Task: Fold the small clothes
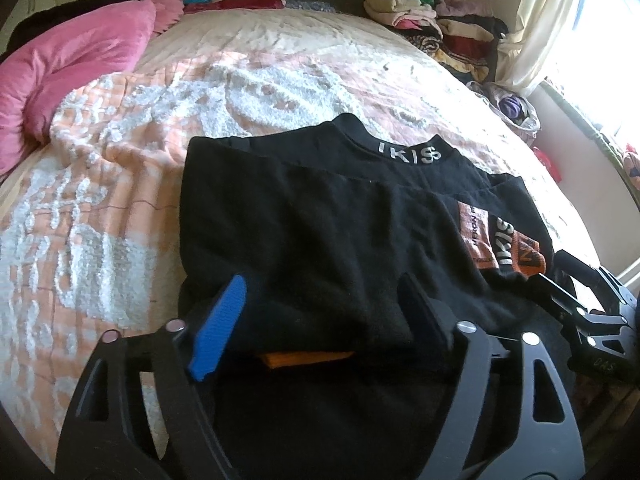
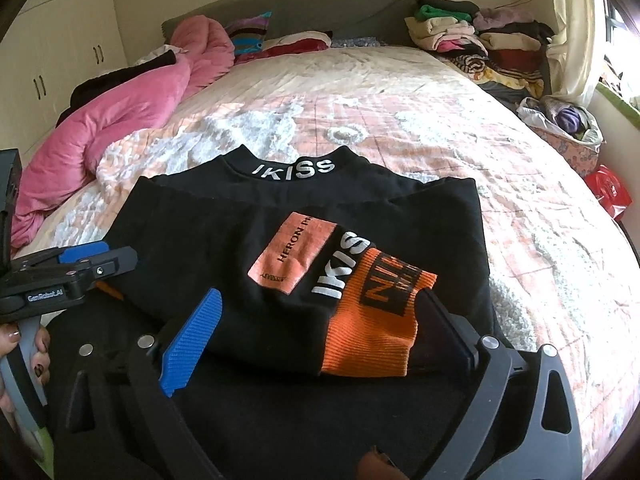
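One black sweatshirt [image 2: 304, 240], folded with its orange cuff [image 2: 372, 332] on top, lies at the near edge of the bed [image 2: 400, 100]. Two grippers, left gripper [image 1: 320, 312] and right gripper [image 2: 320, 336], straddle its near fold, jaws spread, gripping nothing. To finish neatly, lift both straight off without snagging cloth.

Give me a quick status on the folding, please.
Left gripper and right gripper open, over the near edge. Black sweatshirt lies folded on bedspread. Nothing in the way.
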